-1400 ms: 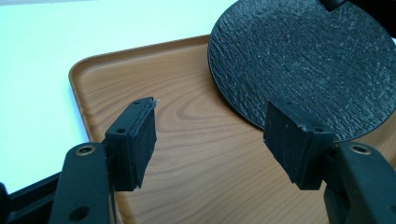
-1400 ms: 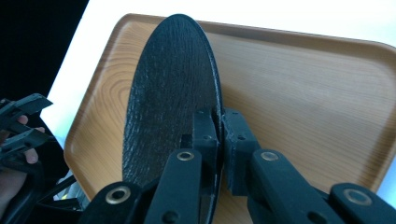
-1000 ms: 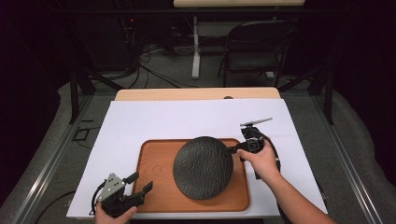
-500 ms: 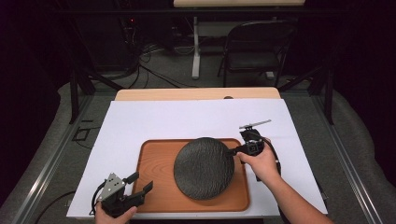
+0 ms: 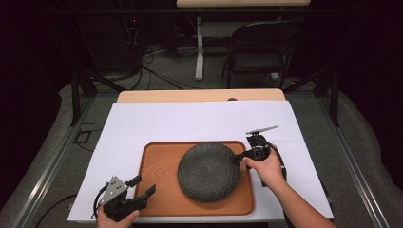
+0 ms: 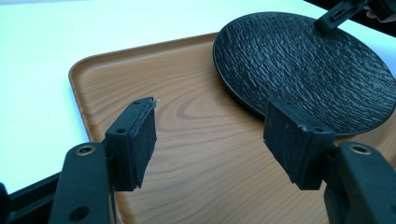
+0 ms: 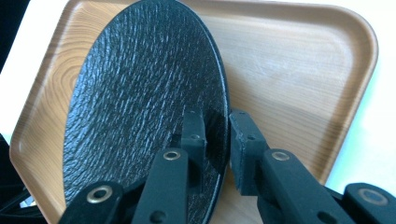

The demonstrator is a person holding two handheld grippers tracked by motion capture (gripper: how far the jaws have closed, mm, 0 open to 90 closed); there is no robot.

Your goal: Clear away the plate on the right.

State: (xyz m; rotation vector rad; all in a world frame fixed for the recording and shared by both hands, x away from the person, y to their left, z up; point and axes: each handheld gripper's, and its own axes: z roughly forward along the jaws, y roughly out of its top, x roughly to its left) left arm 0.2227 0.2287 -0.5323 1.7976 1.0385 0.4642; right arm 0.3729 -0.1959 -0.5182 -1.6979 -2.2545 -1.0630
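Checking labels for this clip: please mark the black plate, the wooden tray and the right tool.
black plate [image 5: 209, 172], high view, textured centre.
wooden tray [image 5: 159, 168], high view, bare floor left of plate.
right tool [image 7: 215, 135], right gripper view, midway between fingertips.

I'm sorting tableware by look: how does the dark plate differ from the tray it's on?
The plate is round, black and rough-textured; the tray is rectangular with rounded corners, smooth, with brown wood grain. The plate is smaller and lies within the tray's right half, while the tray rests straight on the white table cover. The plate's rim sits between a hand-held gripper's jaws; nothing holds the tray. Both are shallow with a low rim.
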